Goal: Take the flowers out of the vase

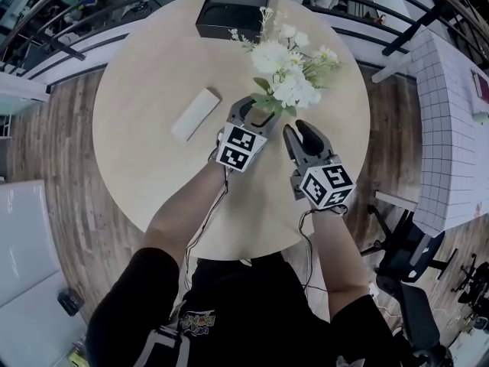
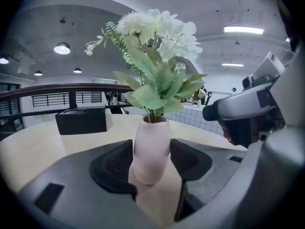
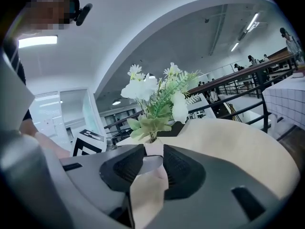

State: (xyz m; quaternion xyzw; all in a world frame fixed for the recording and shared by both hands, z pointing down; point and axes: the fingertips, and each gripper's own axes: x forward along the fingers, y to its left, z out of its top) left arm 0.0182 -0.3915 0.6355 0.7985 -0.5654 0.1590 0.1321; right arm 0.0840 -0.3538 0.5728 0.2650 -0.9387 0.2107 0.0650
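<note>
A bunch of white flowers with green leaves (image 1: 286, 71) stands in a pale pink vase (image 2: 151, 149) on the round wooden table (image 1: 153, 167). My left gripper (image 1: 260, 112) is open, with the vase low between its pads; I see no pad pressing on it. In the head view the leaves hide the vase. My right gripper (image 1: 299, 132) hovers just right of the vase, part-way open and empty. In the right gripper view the vase (image 3: 153, 148) and flowers (image 3: 155, 92) sit straight ahead beyond the jaws.
A black box (image 1: 233, 10) lies at the table's far edge behind the flowers. A flat white oblong (image 1: 196, 114) rests left of the left gripper. A white gridded counter (image 1: 451, 128) and a black office chair (image 1: 412, 258) stand to the right.
</note>
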